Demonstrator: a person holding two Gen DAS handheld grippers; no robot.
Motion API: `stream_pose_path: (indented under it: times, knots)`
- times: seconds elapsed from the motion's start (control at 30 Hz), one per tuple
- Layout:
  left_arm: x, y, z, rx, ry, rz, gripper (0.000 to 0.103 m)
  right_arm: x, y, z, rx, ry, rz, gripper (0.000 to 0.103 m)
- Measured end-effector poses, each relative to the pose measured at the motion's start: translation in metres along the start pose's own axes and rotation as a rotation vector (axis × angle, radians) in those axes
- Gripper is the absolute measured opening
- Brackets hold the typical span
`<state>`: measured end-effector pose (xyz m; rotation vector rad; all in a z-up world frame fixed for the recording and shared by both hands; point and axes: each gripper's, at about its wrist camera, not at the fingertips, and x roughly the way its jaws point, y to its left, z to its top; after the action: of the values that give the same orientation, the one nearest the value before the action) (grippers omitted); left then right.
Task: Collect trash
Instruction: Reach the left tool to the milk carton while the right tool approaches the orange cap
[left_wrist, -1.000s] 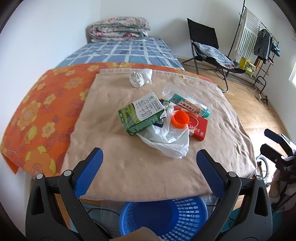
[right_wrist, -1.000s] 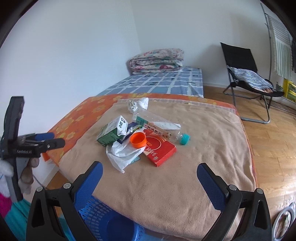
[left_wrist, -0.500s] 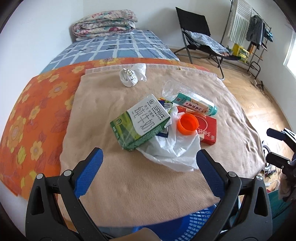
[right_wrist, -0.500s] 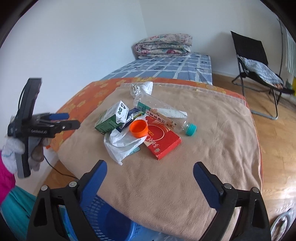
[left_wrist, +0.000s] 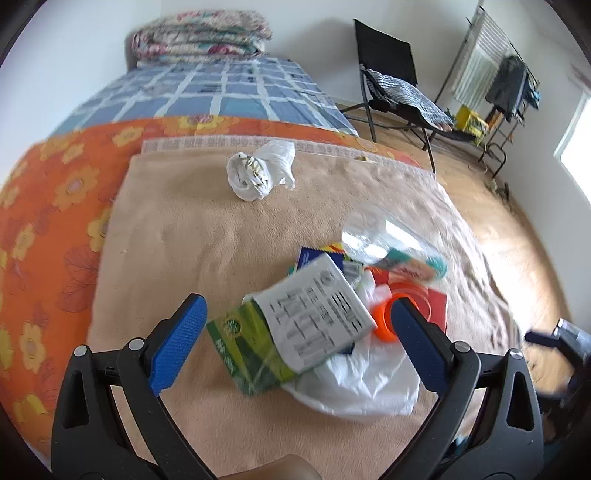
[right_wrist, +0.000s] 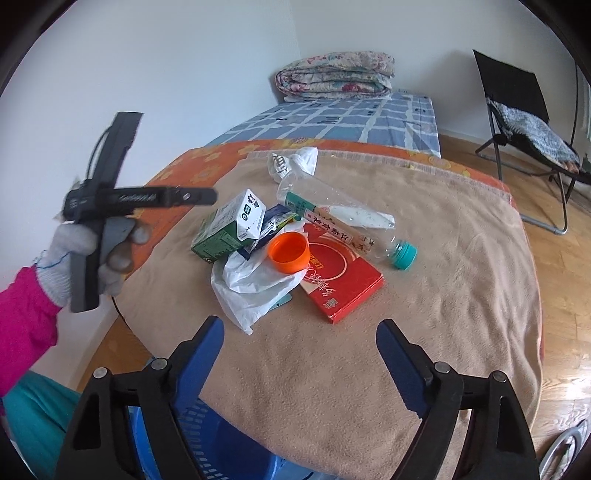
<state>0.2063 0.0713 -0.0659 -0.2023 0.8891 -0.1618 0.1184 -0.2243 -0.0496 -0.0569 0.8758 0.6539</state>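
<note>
Trash lies piled on a tan blanket (right_wrist: 369, 369): a green and white carton (left_wrist: 295, 325) (right_wrist: 229, 229), a white plastic bag (left_wrist: 354, 380) (right_wrist: 251, 284), an orange cap (right_wrist: 290, 253), a red box (right_wrist: 340, 284) and a clear bottle (right_wrist: 343, 221) with a teal cap. A crumpled white bag (left_wrist: 258, 173) sits farther back. My left gripper (left_wrist: 299, 343) is open, its blue pads on either side of the carton and not pressing it. My right gripper (right_wrist: 303, 354) hovers over bare blanket short of the pile, jaws closing with nothing between them.
A blue basket (right_wrist: 236, 454) stands on the floor below the blanket's near edge. A gloved hand (right_wrist: 74, 258) with a pink sleeve holds the left gripper. Beyond are an orange flowered sheet (left_wrist: 55, 206), a checked mattress, folded quilts, a black folding chair (right_wrist: 517, 122) and a wooden floor.
My left gripper has moved forward and down over the blanket until the carton sits between its pads; the basket has left its view. The right gripper came slightly nearer the pile and its jaws narrowed.
</note>
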Motion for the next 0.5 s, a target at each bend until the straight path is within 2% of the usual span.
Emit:
stream_pose_path:
  times: [0.13,0.33,0.43,0.5]
  knots:
    - [0.021,0.015,0.005,-0.066,0.035,-0.038,0.102,0.004,0.002,-0.001,-0.004,0.011,0.004,0.085]
    - [0.032,0.033,-0.004,-0.182,0.104,-0.132,0.102,0.007,0.004,-0.001,-0.013,0.019,0.013,0.085]
    - [0.025,0.029,-0.010,-0.162,0.117,-0.138,0.102,0.013,0.008,-0.001,-0.038,0.028,0.004,0.085]
    - [0.019,0.023,-0.013,-0.117,0.120,-0.106,0.102,0.017,0.010,0.000,-0.055,0.030,-0.001,0.083]
